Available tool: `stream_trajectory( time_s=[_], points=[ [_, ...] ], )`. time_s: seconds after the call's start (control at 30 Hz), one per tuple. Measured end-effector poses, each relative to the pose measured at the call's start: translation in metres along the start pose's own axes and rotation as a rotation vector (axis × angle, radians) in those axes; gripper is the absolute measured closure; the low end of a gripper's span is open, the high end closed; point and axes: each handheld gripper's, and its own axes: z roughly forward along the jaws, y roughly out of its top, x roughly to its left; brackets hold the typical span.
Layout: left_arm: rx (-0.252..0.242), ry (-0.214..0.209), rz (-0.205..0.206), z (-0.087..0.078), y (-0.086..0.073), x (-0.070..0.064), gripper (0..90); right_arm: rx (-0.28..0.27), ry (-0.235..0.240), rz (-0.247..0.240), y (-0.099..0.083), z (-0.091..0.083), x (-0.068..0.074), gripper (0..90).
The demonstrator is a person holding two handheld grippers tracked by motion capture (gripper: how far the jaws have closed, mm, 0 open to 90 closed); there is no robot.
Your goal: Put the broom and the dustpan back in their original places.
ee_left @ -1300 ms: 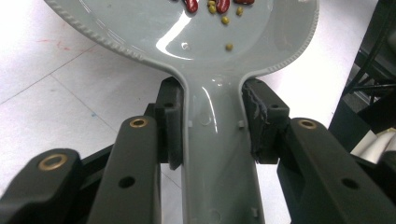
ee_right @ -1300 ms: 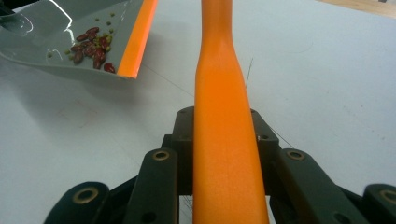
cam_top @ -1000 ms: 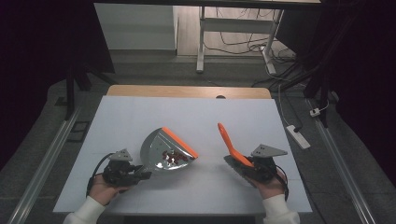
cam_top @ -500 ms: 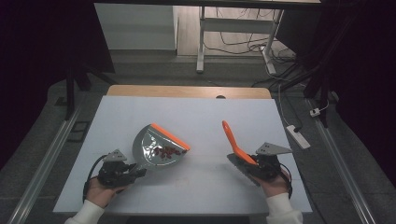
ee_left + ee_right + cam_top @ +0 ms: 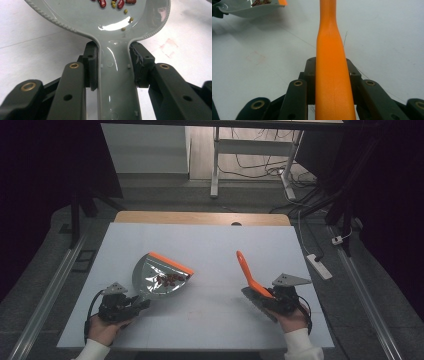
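Grey dustpan (image 5: 161, 279) handle clamped in left gripper (image 5: 131, 303) fingers, held level; right gripper (image 5: 272, 297) fingers grip upraised orange brush (image 5: 247, 275).

A lab-like recording room: 1 white table (image 5: 210, 245) mid-frame, dark curtains at both sides, loose cables (image 5: 260, 167) on the floor at the top, a power strip (image 5: 318, 266) at right.

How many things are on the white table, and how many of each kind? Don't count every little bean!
Dustpans, grey with an orange edge: 1
Orange-handled brushes: 1
Piles of beans in the dustpan: 1
Hand-held grippers, left hand-held gripper and right hand-held gripper: 2
Total: 5
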Motion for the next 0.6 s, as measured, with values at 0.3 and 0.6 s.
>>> stream_trajectory(
  time_s=[0.3, 0.6],
  points=[
    [-0.025, 0.077, -0.090, -0.003, -0.008, 0.009, 61.6, 0.030, 0.030, -0.013, 0.002, 0.009, 0.003, 70.3],
    [-0.023, 0.138, -0.194, 0.004, -0.010, 0.011, 61.6, 0.045, 0.026, 0.002, -0.002, 0.006, 0.005, 70.3]
  ],
)
